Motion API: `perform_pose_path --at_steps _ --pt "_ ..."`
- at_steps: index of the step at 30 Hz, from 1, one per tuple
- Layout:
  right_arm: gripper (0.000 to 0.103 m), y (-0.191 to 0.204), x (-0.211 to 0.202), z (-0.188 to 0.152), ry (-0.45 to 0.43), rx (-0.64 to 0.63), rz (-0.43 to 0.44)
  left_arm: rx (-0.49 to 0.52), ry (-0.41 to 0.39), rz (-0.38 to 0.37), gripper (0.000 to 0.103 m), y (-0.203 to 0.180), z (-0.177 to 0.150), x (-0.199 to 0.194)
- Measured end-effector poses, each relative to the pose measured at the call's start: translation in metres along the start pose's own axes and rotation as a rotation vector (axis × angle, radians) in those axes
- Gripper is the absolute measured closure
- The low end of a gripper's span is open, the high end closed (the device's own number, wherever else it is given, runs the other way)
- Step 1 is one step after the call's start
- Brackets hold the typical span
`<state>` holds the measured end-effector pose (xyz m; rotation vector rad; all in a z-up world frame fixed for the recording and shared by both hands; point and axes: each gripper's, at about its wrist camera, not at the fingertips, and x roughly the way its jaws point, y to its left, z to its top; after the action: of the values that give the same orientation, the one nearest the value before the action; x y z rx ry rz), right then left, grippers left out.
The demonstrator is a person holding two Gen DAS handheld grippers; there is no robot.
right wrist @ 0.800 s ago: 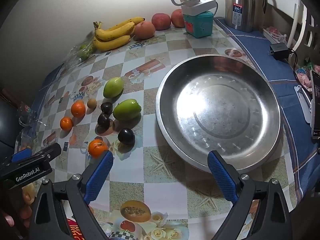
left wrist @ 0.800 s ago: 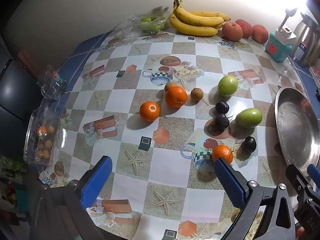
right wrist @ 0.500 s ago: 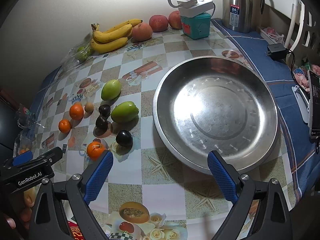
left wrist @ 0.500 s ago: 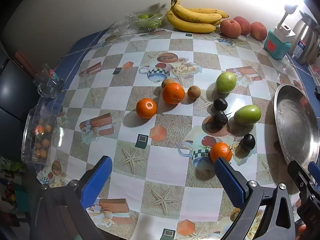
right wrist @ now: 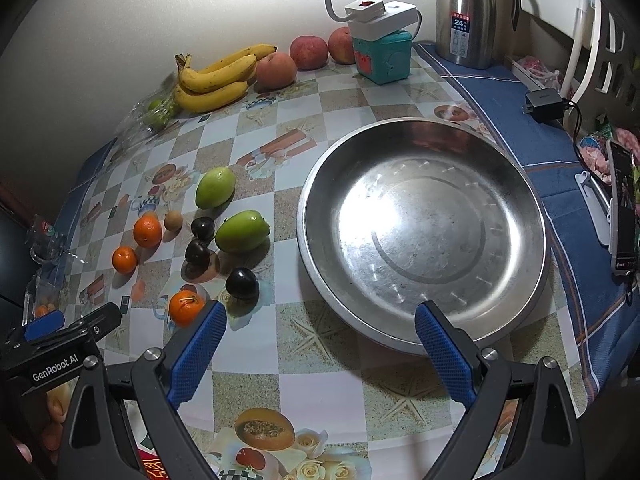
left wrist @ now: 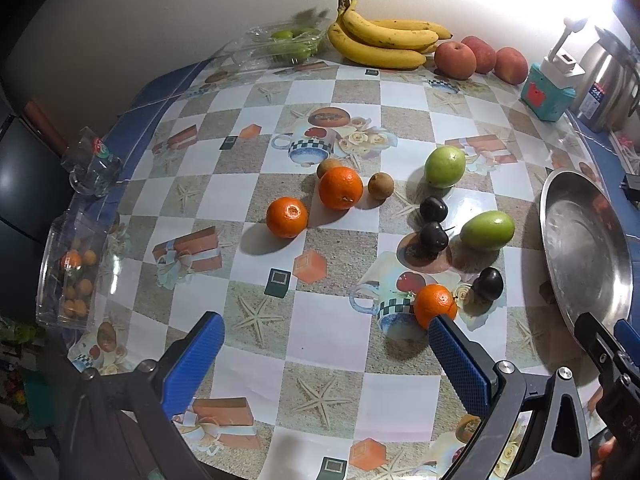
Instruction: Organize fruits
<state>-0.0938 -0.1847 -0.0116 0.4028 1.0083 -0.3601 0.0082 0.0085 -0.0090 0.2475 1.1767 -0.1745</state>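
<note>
Both pairs of tongs hang spread and empty over the tabletop. The nearest loose fruit is a small orange, low and right of center in the left view, just above the left tongs, almost at their right finger. In the right view the same orange sits beside the right tongs' left finger, so either hand could take it. It is round, glossy, with no long axis. The pan, center right there, holds nothing.
</note>
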Motion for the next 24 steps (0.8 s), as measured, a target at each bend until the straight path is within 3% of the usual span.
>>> perform_pose_path --at_steps 24 --pt "0.007 0.0000 0.0042 -0.0026 0.020 0.013 0.001 -0.006 0.004 0.001 0.000 0.0021 0.0003 0.0000"
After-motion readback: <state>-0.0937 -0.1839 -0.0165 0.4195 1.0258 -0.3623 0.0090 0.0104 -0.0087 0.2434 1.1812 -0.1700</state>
